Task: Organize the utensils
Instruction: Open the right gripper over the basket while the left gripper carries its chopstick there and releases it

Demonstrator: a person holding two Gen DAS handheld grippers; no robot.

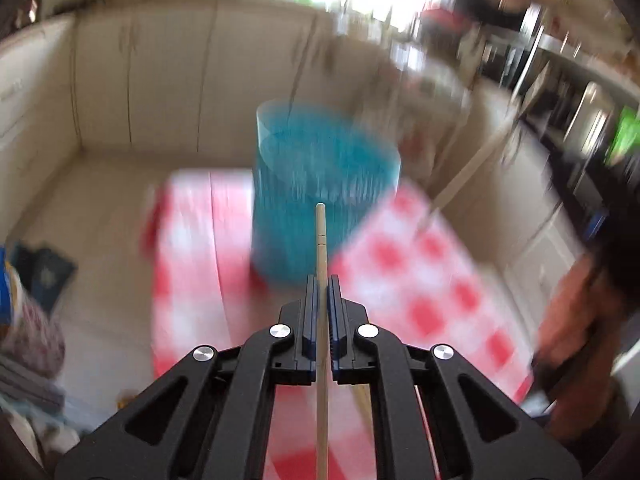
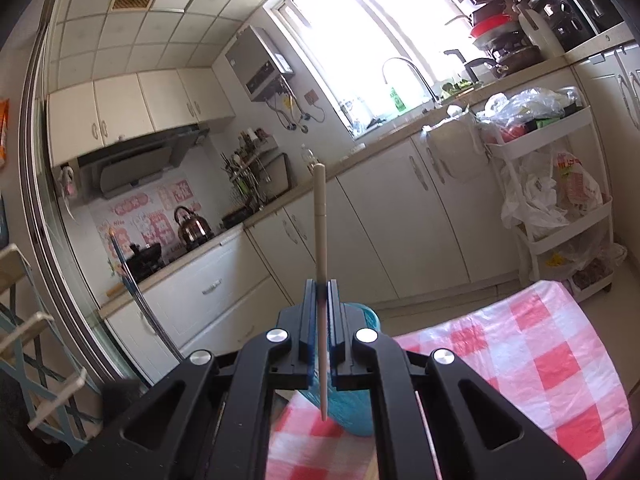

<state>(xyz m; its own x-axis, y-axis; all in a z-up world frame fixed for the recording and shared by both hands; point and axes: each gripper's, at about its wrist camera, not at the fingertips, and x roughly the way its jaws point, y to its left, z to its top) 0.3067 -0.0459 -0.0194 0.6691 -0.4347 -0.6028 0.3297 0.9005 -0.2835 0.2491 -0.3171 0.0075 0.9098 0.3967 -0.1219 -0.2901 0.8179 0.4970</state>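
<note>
Chopsticks: two are showing in tongs, one per hand; a wooden chopstick (image 1: pixel 321 280) is sitting in the left tongs (image 1: pixel 321 292) and a pale off-white chopstick (image 2: pixel 320 240) is sitting in the right tongs (image 2: pixel 321 296).
Left tongs: pressed together and pinching the wooden chopstick along its length; its far end is sticking out past the fingertips toward the blue cup (image 1: pixel 320 184).
Right tongs: pressed together and pinching the pale chopstick, which is standing nearly upright in the right wrist view, its thick end pointing up toward the kitchen cabinets (image 2: pixel 400 216) and its thin tip hanging below the pads.
Blue cup: standing on the red-and-white checked cloth (image 1: pixel 420 280) that is covering the table; in the right wrist view the cup is lying just behind and below the right tongs, mostly hidden by them.
Loose utensils: another light stick is lying on the cloth under the left tongs, near its right finger; I cannot tell exactly what it is.
Left wrist view: blurring heavily, so the cup's contents are not readable.
Person: a hand (image 1: pixel 576 332) is showing at the right edge of the left wrist view, gripping a dark handle.
Surroundings: a kettle (image 2: pixel 193 226) is sitting on the stove, and a white trolley (image 2: pixel 560 200) is carrying plastic bags beside the cabinets.
</note>
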